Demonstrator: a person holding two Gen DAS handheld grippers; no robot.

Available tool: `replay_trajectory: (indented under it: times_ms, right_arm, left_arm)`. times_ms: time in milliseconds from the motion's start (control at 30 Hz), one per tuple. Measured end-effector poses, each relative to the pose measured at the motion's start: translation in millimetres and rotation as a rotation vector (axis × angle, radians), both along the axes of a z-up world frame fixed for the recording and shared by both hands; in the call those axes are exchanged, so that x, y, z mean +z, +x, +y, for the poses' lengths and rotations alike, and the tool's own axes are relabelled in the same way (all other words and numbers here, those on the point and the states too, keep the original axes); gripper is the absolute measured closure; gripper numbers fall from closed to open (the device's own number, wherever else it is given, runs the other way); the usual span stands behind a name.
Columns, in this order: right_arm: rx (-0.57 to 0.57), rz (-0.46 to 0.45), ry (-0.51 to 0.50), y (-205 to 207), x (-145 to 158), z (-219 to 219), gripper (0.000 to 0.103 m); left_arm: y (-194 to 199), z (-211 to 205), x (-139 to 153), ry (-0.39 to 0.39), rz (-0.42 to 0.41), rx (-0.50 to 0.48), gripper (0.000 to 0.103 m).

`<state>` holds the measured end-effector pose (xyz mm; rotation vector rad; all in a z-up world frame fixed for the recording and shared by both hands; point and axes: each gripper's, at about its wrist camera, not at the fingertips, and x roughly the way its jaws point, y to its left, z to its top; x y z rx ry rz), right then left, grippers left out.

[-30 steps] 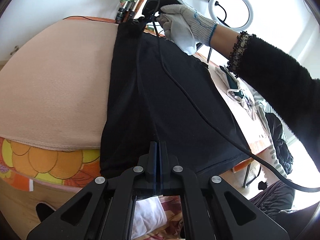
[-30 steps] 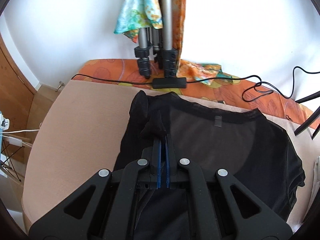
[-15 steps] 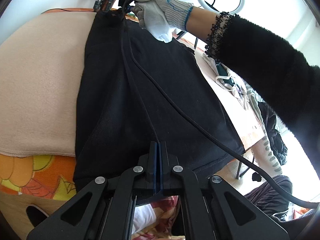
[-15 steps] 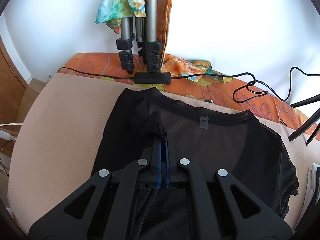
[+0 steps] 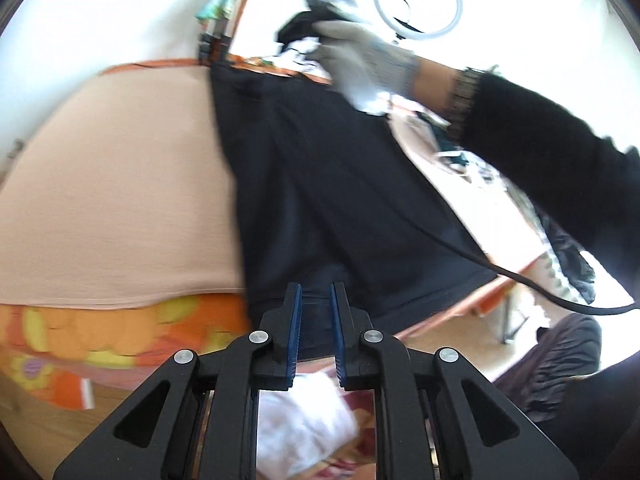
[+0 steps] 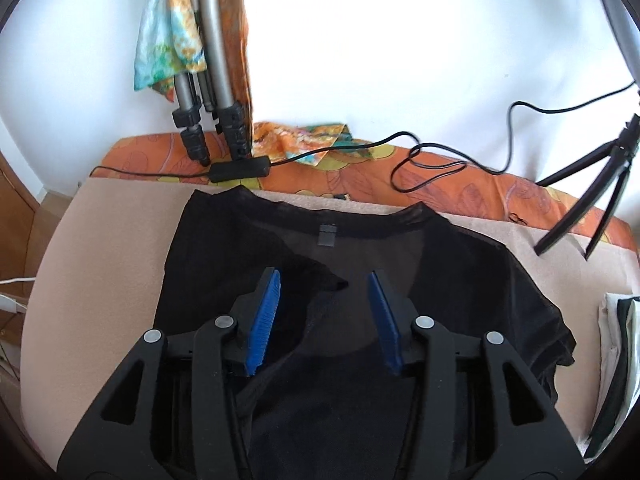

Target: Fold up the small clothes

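Observation:
A black sheer top [image 6: 360,360] lies flat on a beige pad [image 6: 100,280], its collar toward the wall and its left side folded over the body. My right gripper [image 6: 324,280] is open just above the folded shoulder, holding nothing. In the left wrist view the same black top [image 5: 340,200] stretches away from me. My left gripper [image 5: 316,292] is open at its near hem, the fingers apart with cloth showing between them. The gloved hand [image 5: 360,64] holding the right gripper hovers over the far end.
Tripod legs [image 6: 212,100] and a black cable with an inline box [image 6: 240,168] sit at the table's far edge on an orange flowered cloth [image 6: 440,184]. A small black tripod [image 6: 592,200] stands at the right. Folded items [image 6: 616,340] lie at the right edge. A ring light [image 5: 420,0] stands beyond.
Both grippers were shut on the black top's edge and carried it across. Both have now opened and let it go; the folded side lies on the body.

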<state>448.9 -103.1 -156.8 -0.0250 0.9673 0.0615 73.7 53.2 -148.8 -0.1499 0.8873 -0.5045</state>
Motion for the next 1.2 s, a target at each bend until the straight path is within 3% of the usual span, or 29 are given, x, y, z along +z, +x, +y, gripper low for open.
replay_trajectory:
  times_ms: [133,267,367,433,600,767,800,833,900,967,1067,1133,1200]
  right_arm:
    - [0.028,-0.018,0.098,-59.9,31.3,-28.9,0.055]
    - [0.105,-0.011,0.177,-145.5,45.5,-48.8,0.055]
    - [0.157,0.032,0.23,-212.2,39.4,-54.8,0.055]
    - [0.196,0.066,0.236,-252.1,29.1,-51.2,0.055]
    - [0.274,0.158,0.274,-322.0,2.0,-34.4,0.055]
    - [0.316,0.219,0.327,-354.9,-23.2,-20.5,0.055]
    - [0.32,0.226,0.328,-357.2,-27.4,-18.2,0.055]
    - [0.325,0.23,0.325,-359.1,-30.9,-15.3,0.055]
    - [0.332,0.246,0.318,-360.5,-36.5,-10.9,0.055]
    - [0.345,0.262,0.311,-363.1,-41.1,-6.0,0.057]
    - [0.348,0.297,0.305,-365.2,-50.8,-2.2,0.07]
    - [0.347,0.294,0.294,-366.2,-52.7,-1.3,0.098]
    - [0.345,0.319,0.353,-364.6,-55.5,-4.1,0.1]
  left_arm:
    - [8.3,30.5,-14.4,-0.01,0.057,0.068,0.09]
    - [2.8,28.3,-18.3,0.012,0.042,0.066,0.089]
    - [-1.6,23.1,-21.7,0.014,0.045,0.046,0.068]
    - [-0.9,22.6,-25.8,-0.001,0.049,0.037,0.067]
    - [-5.0,7.4,-30.7,0.055,0.019,0.028,0.067]
    - [-7.4,-2.8,-28.8,0.062,-0.014,0.011,0.067]
    - [-8.8,-4.8,-28.0,0.062,-0.02,0.001,0.071]
    - [-9.1,-6.8,-27.5,0.078,-0.035,0.005,0.083]
    - [-12.3,-11.9,-25.8,0.121,-0.065,-0.002,0.094]
    - [-14.0,-13.2,-24.5,0.124,-0.074,-0.004,0.097]
    - [-15.2,-13.2,-23.2,0.143,-0.091,0.0,0.1]
    - [-15.7,-11.3,-21.3,0.145,-0.095,0.013,0.101]
    - [-16.8,-10.1,-18.3,0.145,-0.102,0.009,0.101]
